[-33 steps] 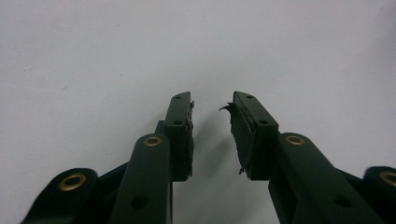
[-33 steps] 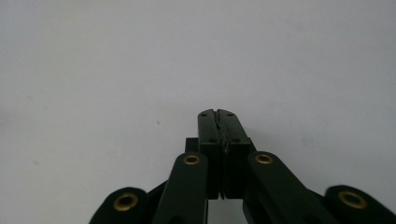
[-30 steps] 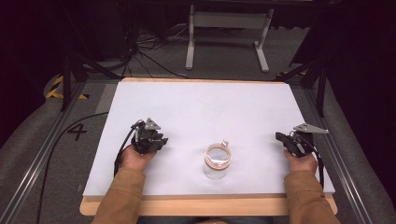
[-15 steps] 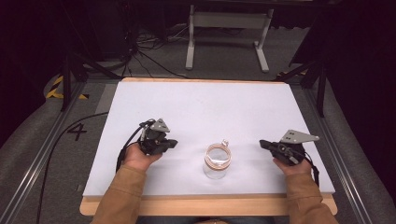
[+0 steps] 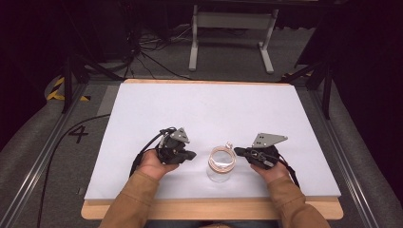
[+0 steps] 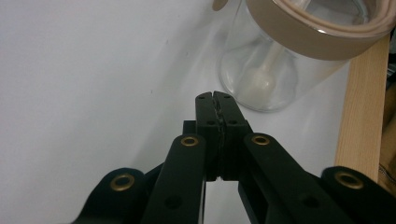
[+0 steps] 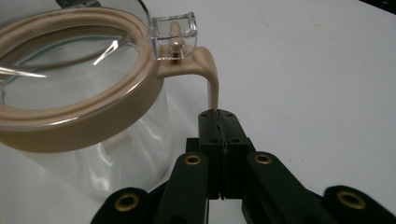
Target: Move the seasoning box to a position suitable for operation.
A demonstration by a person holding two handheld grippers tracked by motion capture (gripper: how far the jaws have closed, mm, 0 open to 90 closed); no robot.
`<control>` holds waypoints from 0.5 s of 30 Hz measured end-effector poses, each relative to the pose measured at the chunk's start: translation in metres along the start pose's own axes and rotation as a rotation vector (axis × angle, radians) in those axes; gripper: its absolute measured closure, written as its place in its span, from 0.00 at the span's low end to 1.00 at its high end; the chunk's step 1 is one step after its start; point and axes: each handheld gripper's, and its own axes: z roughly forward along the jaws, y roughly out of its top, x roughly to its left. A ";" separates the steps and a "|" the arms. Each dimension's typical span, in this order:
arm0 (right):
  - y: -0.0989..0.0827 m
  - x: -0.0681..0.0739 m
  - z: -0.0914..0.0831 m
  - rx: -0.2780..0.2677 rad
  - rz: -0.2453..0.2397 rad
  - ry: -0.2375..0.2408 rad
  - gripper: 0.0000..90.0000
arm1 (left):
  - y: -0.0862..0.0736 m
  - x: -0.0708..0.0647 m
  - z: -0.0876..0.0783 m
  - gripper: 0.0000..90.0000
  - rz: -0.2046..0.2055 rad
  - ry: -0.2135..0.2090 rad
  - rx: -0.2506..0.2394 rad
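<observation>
- Both hands are closing in on the glass jar (image 5: 221, 166) from either side; a second ago they were sitting well apart from it, the right one out near the table edge.
- left gripper (image 5: 189, 154) is now sitting just left of the jar, jaws pressed together with nothing between them; a second ago they were still partly apart and have snapped closed since.
- right gripper (image 5: 239, 151) is now just right of the jar, jaws also pinched together and empty, same as before.
- In the left gripper view, the left gripper's tips (image 6: 215, 96) are pointing at the jar's lower wall (image 6: 261, 74), near but not touching.
- In the right gripper view, the right gripper's tips (image 7: 219, 114) are sitting right under the lid's tan latch tab (image 7: 211, 79); contact looks likely but hard to tell.
- Judging by this, the approach is about done; bracing the jar and working the latch is likely coming up.
- Jar is standing upright on the white table (image 5: 199, 109), near the front edge, between the two grippers.
- Jar looks clear-walled, with a tan ring lid (image 7: 70, 100) and a small clear clasp (image 7: 173, 35); lid is appearing seated.
</observation>
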 end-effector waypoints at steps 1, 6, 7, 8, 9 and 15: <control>0.000 0.000 0.000 0.000 0.000 0.000 1.00 | 0.000 0.000 0.000 0.99 0.000 0.000 0.000; 0.003 0.000 0.007 0.008 -0.005 0.021 1.00 | -0.006 0.001 -0.007 0.99 -0.021 0.013 -0.011; 0.003 0.000 0.007 0.009 -0.003 0.025 1.00 | -0.007 0.001 -0.007 0.99 -0.031 0.012 -0.016; 0.003 -0.001 0.008 0.009 0.002 0.030 1.00 | -0.008 0.001 -0.007 0.99 -0.024 0.013 -0.014; 0.003 -0.001 0.008 0.009 0.002 0.030 1.00 | -0.008 0.001 -0.007 0.99 -0.024 0.013 -0.014; 0.005 -0.006 0.013 0.000 0.015 0.026 1.00 | -0.012 -0.001 -0.008 0.99 -0.036 0.018 -0.011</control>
